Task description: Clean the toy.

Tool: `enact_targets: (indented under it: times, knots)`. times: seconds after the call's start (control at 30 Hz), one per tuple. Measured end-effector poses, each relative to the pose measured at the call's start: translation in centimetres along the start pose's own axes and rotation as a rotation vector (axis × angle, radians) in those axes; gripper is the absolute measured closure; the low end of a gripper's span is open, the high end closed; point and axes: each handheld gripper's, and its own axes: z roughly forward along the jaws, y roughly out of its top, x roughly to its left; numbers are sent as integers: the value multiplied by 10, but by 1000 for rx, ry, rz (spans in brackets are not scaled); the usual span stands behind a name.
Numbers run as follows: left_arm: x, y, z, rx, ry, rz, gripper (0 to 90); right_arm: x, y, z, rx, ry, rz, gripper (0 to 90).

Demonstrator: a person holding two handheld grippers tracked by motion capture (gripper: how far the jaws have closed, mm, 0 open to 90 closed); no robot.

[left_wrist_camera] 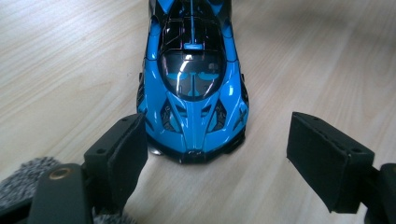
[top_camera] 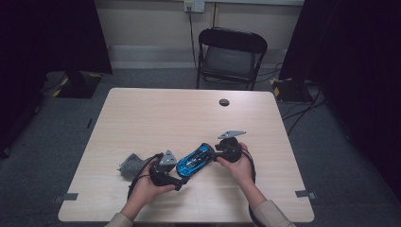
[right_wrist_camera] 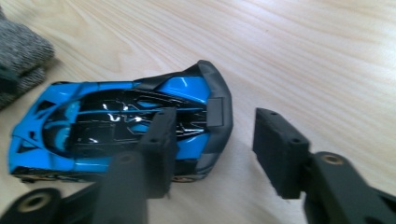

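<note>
A blue and black toy sports car (top_camera: 195,160) lies on the wooden table (top_camera: 189,113), near the front edge and turned at an angle. My left gripper (top_camera: 183,177) is at the car's nose. In the left gripper view its jaws (left_wrist_camera: 215,126) stand wide apart on either side of the nose of the car (left_wrist_camera: 194,84), touching nothing. My right gripper (top_camera: 215,151) is at the car's tail. In the right gripper view one jaw overlaps the roof of the car (right_wrist_camera: 107,126) and the other stands clear of the rear wing, so this gripper (right_wrist_camera: 215,116) is open.
A grey fuzzy cloth (top_camera: 131,164) lies just left of my left hand; it also shows in the left gripper view (left_wrist_camera: 28,179) and the right gripper view (right_wrist_camera: 21,56). A black folding chair (top_camera: 231,54) stands behind the table. A dark round grommet (top_camera: 224,102) sits near the far edge.
</note>
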Motion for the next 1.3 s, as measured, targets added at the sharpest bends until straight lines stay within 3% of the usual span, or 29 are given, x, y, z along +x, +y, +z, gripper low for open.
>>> enact_targets:
  times: [0.3, 0.77, 0.93, 1.07, 1.17, 1.3]
  knots:
    - [-6, -1, 13, 31, 55, 46, 161, -3, -2, -2, -2, 38, 47, 639]
    - [1, -6, 14, 7, 57, 20, 164, -2, -3, -4, -9, 40, 51, 648]
    - [3, -5, 14, -1, 47, 11, 176, 2, -4, -5, -9, 32, 48, 571]
    - [4, -3, 16, -15, 47, 14, 183, 7, -5, -10, 6, 15, 14, 424]
    - [4, -2, 20, -17, 47, 15, 167, 9, -7, -17, -7, 22, 21, 389]
    - [4, 1, 21, -21, 45, 13, 156, 13, -13, -24, 17, 36, -2, 395]
